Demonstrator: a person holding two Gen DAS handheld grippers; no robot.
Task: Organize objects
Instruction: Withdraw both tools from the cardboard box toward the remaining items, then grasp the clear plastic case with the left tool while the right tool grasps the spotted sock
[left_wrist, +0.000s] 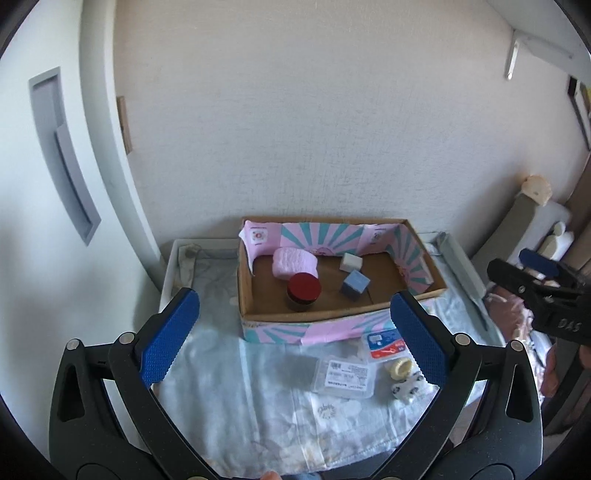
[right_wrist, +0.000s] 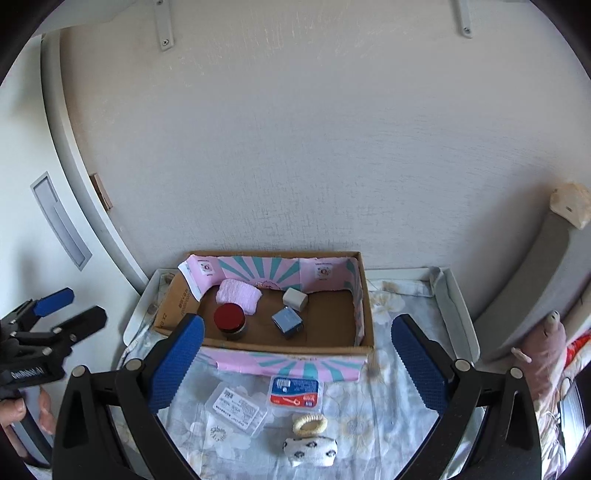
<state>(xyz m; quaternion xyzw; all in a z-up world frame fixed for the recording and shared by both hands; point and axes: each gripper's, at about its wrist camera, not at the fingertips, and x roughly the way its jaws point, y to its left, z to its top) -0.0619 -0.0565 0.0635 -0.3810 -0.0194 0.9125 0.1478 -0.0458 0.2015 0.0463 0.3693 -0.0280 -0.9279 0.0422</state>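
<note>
An open cardboard box (left_wrist: 332, 321) (right_wrist: 288, 363) with pink and teal paper holds a pink towel roll (left_wrist: 294, 263) (right_wrist: 238, 294), a red-lidded jar (left_wrist: 303, 291) (right_wrist: 229, 320), a white block (left_wrist: 351, 262) (right_wrist: 295, 298) and a blue cube (left_wrist: 354, 284) (right_wrist: 287, 321). In front of it on the cloth lie a clear plastic case (left_wrist: 343, 376) (right_wrist: 236, 408), a blue and red packet (left_wrist: 384, 343) (right_wrist: 295, 393), a cream hair tie (left_wrist: 400, 368) (right_wrist: 309, 424) and a spotted sock roll (left_wrist: 408, 387) (right_wrist: 310, 450). My left gripper (left_wrist: 291, 332) is open and empty above the cloth. My right gripper (right_wrist: 297, 358) is open and empty.
The small table (right_wrist: 458, 306) with a floral cloth stands against a white wall. A white door frame is at the left. A grey cushion (right_wrist: 546, 280) and a pink plush toy (right_wrist: 546, 354) are at the right. Each gripper shows at the edge of the other's view.
</note>
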